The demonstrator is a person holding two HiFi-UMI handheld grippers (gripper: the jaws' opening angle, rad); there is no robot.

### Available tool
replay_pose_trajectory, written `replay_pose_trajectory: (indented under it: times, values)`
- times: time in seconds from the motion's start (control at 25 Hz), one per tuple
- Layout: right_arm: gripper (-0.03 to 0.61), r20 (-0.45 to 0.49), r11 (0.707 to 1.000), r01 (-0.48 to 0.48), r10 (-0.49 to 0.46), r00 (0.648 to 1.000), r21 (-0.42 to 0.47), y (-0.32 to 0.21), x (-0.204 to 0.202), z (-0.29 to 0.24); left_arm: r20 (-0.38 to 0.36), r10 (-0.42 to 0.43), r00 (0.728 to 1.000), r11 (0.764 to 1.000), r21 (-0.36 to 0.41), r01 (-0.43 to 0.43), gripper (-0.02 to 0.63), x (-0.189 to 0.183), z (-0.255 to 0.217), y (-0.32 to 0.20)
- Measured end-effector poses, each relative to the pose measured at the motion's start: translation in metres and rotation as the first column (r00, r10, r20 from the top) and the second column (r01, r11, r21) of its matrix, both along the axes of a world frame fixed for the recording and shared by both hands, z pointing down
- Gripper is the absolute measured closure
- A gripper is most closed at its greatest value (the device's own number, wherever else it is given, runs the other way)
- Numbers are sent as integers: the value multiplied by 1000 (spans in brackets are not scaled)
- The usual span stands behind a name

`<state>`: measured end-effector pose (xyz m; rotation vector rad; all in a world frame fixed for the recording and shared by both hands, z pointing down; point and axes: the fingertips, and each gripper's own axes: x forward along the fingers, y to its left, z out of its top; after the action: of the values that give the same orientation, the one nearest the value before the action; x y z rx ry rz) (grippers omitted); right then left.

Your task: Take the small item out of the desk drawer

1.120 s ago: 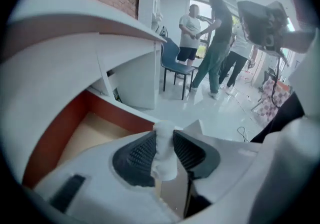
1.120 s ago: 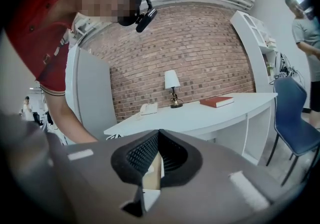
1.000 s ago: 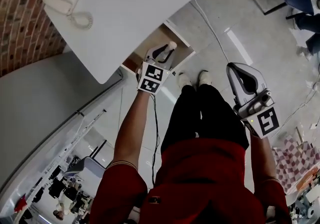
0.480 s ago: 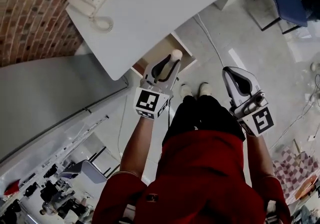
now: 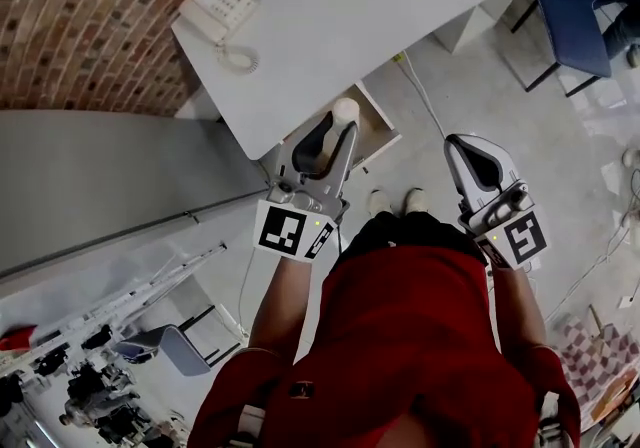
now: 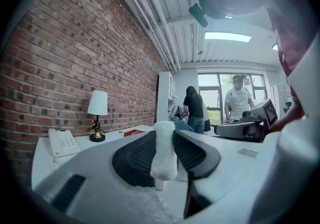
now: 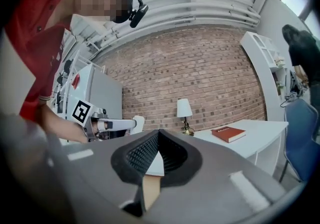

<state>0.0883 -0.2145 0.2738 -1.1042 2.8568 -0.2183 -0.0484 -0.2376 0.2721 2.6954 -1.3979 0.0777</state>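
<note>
1. The left claw (image 5: 340, 124) pinches the small white item (image 5: 346, 110) between its pads, at the centre of the head view.
2. The item shows in front of the open drawer (image 5: 378, 132), just below the edge of the white tabletop (image 5: 380, 16).
3. The right claw (image 5: 472, 151) is pressed together and empty, at centre right.
4. A telephone (image 5: 215, 8) lies on the tabletop, at upper left.

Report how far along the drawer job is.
Done: the small white item is out, lifted above the open drawer. In hand: the left claw grips it; the right claw is shut and empty. Left: the item is not yet set down, and the drawer stands open.
</note>
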Motion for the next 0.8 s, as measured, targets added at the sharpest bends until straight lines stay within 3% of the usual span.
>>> replay_pose_trajectory:
  times: [0.32,0.8]
  values:
    - [566,37,998,28,-30,999,48,14,-17,-26,-33,-38,999,995,87,41,492,-13,-38,27]
    - [566,34,996,12,-15,999,84,18,-23,-44,-65,-59,996,991,117,66,492,-29,-53,35]
